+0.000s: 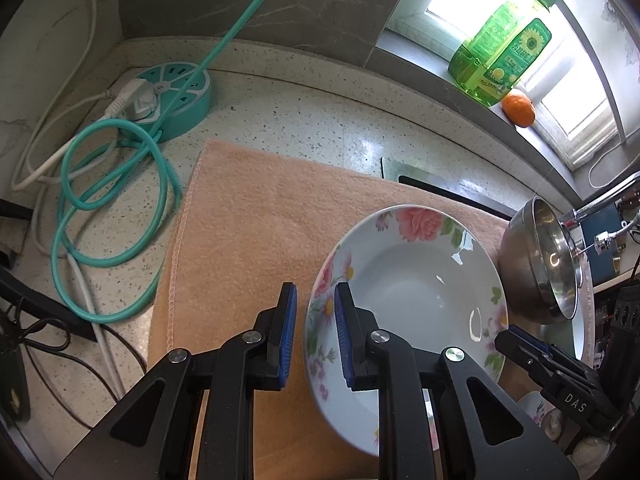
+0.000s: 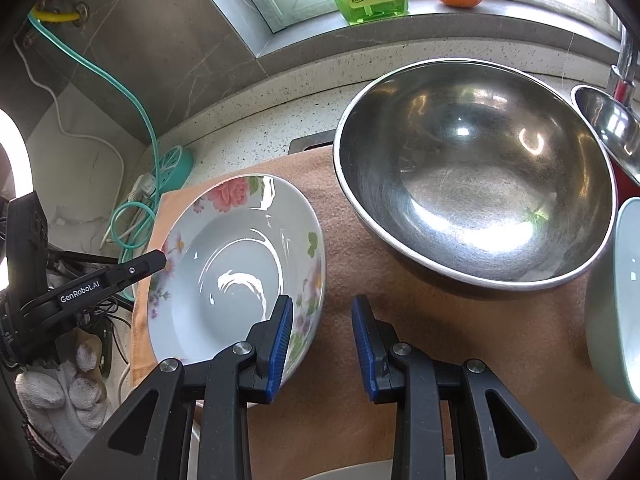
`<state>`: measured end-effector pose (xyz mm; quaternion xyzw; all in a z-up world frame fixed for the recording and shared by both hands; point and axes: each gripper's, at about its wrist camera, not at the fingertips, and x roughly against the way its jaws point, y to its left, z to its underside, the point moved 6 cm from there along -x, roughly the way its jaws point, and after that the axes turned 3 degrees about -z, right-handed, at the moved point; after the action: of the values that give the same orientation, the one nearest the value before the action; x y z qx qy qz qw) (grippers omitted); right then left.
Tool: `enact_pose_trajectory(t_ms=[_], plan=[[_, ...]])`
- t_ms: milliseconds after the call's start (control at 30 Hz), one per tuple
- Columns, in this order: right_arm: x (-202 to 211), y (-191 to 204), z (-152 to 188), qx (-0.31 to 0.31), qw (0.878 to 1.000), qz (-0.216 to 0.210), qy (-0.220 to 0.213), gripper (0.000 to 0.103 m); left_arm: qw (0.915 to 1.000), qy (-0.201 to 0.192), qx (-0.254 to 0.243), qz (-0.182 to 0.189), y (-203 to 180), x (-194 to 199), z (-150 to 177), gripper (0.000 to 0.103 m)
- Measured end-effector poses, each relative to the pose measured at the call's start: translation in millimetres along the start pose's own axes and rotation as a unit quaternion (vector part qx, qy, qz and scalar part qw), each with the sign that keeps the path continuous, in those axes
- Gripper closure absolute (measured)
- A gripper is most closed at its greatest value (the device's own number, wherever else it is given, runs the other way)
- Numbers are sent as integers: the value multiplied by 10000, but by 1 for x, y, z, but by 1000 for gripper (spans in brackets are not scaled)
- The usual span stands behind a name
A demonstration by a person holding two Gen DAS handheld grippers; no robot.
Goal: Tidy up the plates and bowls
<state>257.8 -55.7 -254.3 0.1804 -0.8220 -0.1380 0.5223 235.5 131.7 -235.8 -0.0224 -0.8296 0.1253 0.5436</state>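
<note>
Over the middle of the peach terry towel (image 1: pixel 248 220), the white ceramic deep plate with a pink-flower rim (image 1: pixel 408 280) sits between the two tools, its well facing up. It seems to be carried slightly clear of the cloth, though the views do not settle that. The left claw (image 1: pixel 312 292) straddles the plate's left rim with its jaws only narrowly parted, one blue pad over the well and one outside the edge, and it looks to be pinching that rim. The right claw (image 2: pixel 322 304) stands a little wider at the opposite rim, its inner finger over the flowered border and its outer finger off the edge with a strip of towel showing between. Whether its pads press on the china I cannot tell. To do this step well, both hands should sink at one pace so the plate stays level. Both grips should hold until the foot rests flat on the cloth, and each claw should then open and draw outward, not upward, so that a pad does not catch the slanted rim. The large round stainless-steel bowl (image 2: pixel 472 184) sits near the plate's right side, and a pale green bowl (image 2: pixel 624 300) stands at the far right, so the right hand has little room to swing. Beyond the towel, on the speckled stone worktop (image 1: pixel 280 112), a teal round power strip (image 1: pixel 176 96) and its looped cable lie well apart.
</note>
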Motion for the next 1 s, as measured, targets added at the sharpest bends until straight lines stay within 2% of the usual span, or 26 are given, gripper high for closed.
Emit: enact_pose_trajectory(t_ms=[467,800,1000], plan=[[-12,0,-2,17,9999,-22,96,76,9999,86,35,128,-1,-9,0,85],[-15,9,-2,154,9998,-42,137,89,9999,69,-16,140,-1,-10,-1,86],[-14,10,-2,208,9997,0,136,89,9999,51,-57,118,-2,-9,0,86]])
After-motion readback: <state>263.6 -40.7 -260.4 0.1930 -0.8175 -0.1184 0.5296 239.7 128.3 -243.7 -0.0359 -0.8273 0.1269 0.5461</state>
